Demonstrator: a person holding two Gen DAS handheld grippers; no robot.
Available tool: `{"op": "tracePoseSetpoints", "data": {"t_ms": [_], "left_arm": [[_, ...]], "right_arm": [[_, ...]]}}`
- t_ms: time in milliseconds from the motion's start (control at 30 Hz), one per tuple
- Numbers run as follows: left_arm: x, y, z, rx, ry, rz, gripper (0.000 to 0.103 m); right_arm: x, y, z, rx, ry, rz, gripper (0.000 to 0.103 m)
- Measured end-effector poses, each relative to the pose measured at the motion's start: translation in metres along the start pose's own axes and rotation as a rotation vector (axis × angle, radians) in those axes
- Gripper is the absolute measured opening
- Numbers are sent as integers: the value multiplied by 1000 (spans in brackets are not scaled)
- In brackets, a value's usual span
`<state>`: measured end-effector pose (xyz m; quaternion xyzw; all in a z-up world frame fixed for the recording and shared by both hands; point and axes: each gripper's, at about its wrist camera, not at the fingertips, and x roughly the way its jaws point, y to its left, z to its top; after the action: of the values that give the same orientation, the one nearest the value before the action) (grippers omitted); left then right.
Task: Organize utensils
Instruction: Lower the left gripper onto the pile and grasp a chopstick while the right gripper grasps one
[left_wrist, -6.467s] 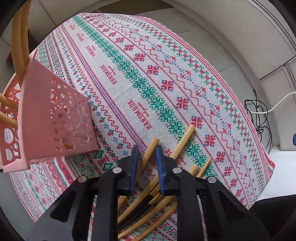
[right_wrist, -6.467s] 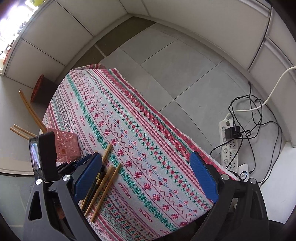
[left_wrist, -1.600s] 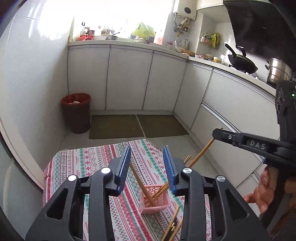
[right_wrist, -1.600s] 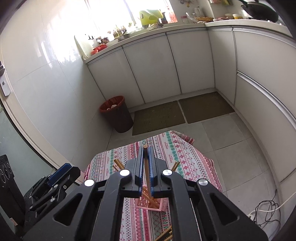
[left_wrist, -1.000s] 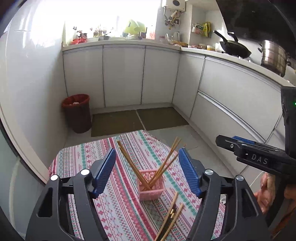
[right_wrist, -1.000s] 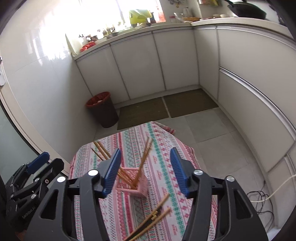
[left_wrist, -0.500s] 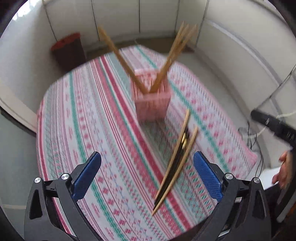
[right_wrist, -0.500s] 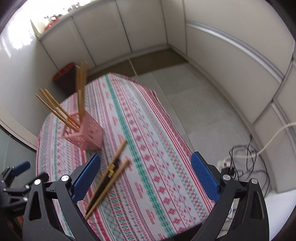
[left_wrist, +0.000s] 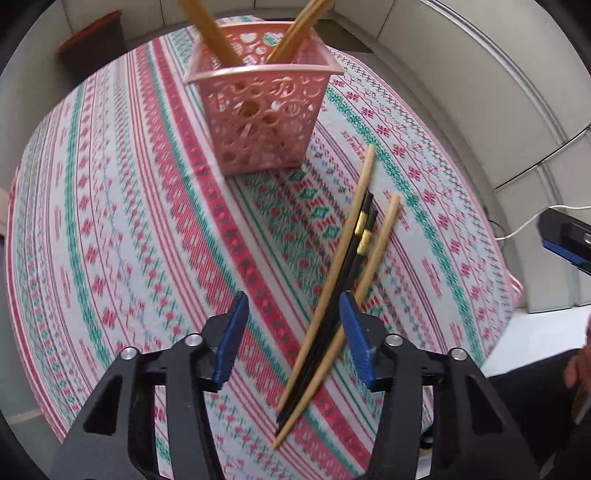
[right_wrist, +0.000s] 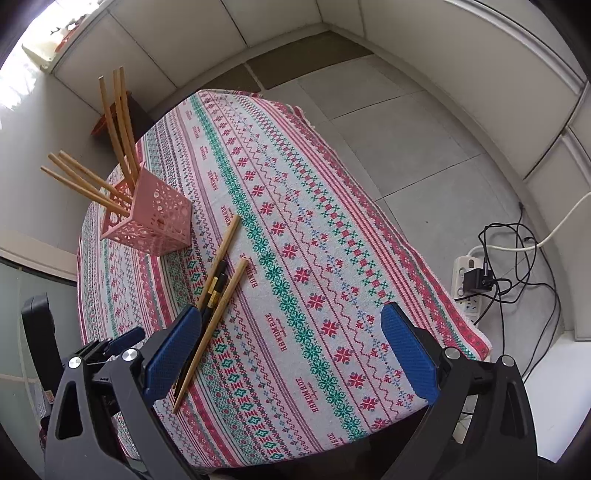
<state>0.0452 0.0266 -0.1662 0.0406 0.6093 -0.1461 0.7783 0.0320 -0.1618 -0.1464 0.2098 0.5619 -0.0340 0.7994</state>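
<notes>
Left gripper (left_wrist: 291, 332), jaws just narrowed yet apart and gripping nothing, points steeply down over the loose wooden and black chopsticks (left_wrist: 343, 280) lying just beside the pink perforated plastic basket (left_wrist: 262, 110) on the patterned tablecloth (left_wrist: 110, 221). Only its view shows inside the basket. Right gripper (right_wrist: 291, 350) gapes wide, empty; its view alone shows the white power strip (right_wrist: 469, 284) on the floor.
</notes>
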Motion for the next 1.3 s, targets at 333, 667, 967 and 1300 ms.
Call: {"op": "tracePoseSetpoints", "data": {"t_ms": [333, 667, 967, 1300], "left_arm": [[29, -22, 23, 53, -13, 74, 36], [40, -66, 75, 41, -77, 17, 37], [73, -109, 113, 81, -89, 185, 37], [87, -99, 115, 101, -16, 69, 11]], "right_arm": [[7, -34, 11, 132, 52, 31, 95], [7, -44, 12, 170, 50, 30, 95], [10, -59, 20, 210, 61, 31, 95], [23, -81, 18, 335, 128, 59, 95]]}}
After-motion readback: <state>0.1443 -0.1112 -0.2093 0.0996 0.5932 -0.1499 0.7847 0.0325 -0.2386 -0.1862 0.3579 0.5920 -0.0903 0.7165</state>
